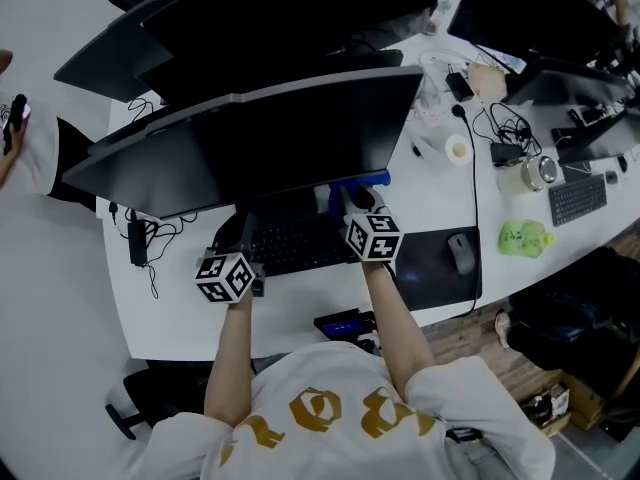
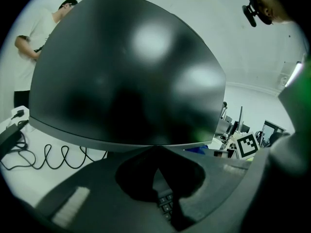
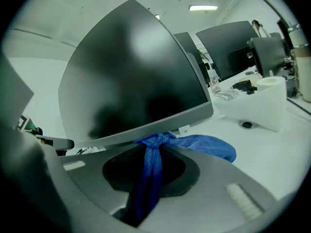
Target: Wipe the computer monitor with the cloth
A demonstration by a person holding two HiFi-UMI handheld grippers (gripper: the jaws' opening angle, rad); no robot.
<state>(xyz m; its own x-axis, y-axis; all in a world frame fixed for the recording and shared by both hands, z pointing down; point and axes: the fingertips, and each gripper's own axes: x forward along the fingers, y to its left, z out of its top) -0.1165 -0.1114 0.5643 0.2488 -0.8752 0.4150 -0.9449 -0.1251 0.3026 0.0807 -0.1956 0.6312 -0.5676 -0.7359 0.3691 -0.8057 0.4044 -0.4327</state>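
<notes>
The computer monitor (image 1: pixel 262 150) is a wide dark screen standing on the white desk (image 1: pixel 300 313), and it fills the left gripper view (image 2: pixel 126 72) and the right gripper view (image 3: pixel 131 76). My right gripper (image 1: pixel 358 198) is shut on a blue cloth (image 3: pixel 153 166). The cloth (image 1: pixel 362 182) bunches at the jaw tips just under the screen's lower right edge, and its loose end lies on the desk. My left gripper (image 1: pixel 232 243) sits below the screen's lower left part, shut (image 2: pixel 156 149) with nothing between its jaws. A black keyboard (image 1: pixel 300 244) lies under both grippers.
A mouse (image 1: pixel 460 253) on a dark pad, a green object (image 1: pixel 525 238), a tape roll (image 1: pixel 457 149), cables and a second keyboard (image 1: pixel 577 199) lie to the right. More monitors (image 1: pixel 300 13) stand behind. A person (image 1: pixel 22 140) stands at the far left.
</notes>
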